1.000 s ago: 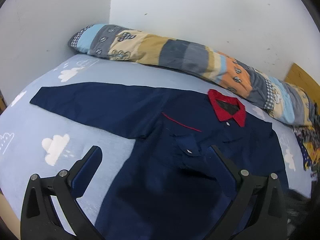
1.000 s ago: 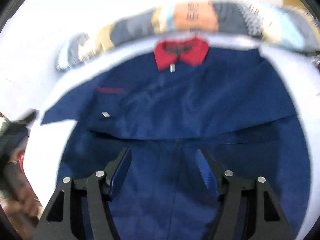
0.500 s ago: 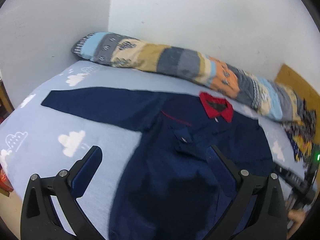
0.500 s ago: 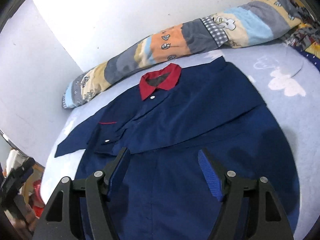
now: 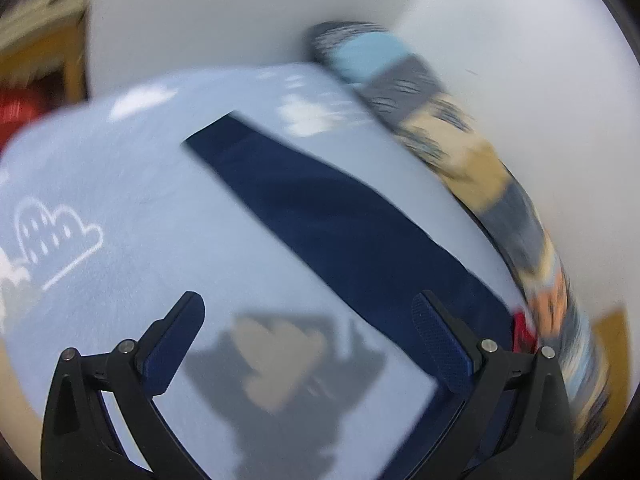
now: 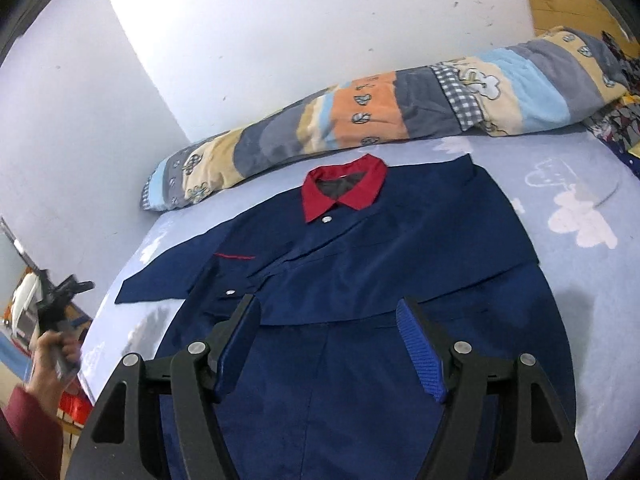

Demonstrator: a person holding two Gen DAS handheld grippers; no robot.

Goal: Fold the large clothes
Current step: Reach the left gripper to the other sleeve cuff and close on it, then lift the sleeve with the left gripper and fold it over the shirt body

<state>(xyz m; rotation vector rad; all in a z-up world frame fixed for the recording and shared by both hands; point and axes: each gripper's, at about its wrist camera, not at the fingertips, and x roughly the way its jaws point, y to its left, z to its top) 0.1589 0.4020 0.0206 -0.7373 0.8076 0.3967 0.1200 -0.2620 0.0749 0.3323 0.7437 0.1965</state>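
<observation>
A navy jacket [image 6: 384, 280] with a red collar [image 6: 344, 196] lies flat, front up, on the light-blue cloud-print sheet [image 6: 580, 280]. One sleeve is folded across its chest. The other sleeve [image 5: 320, 208] stretches out straight over the sheet toward the bed's left side. My right gripper [image 6: 328, 320] hovers open above the jacket's lower half, with nothing between its fingers. My left gripper [image 5: 308, 316] is open over bare sheet just beside the outstretched sleeve; this view is motion-blurred. In the right wrist view a hand [image 6: 52, 352] holds that left gripper off the bed's left edge.
A long patchwork bolster [image 6: 380, 112] lies along the white wall [image 6: 280, 40] behind the jacket. A wooden board [image 6: 572, 8] leans at the far right. Red and orange things [image 5: 16, 112] sit beyond the bed's left edge.
My left gripper has swung fast to the left and rolled, from above the jacket's body to beside the outstretched sleeve. My right gripper has drawn back slightly. The jacket has not moved.
</observation>
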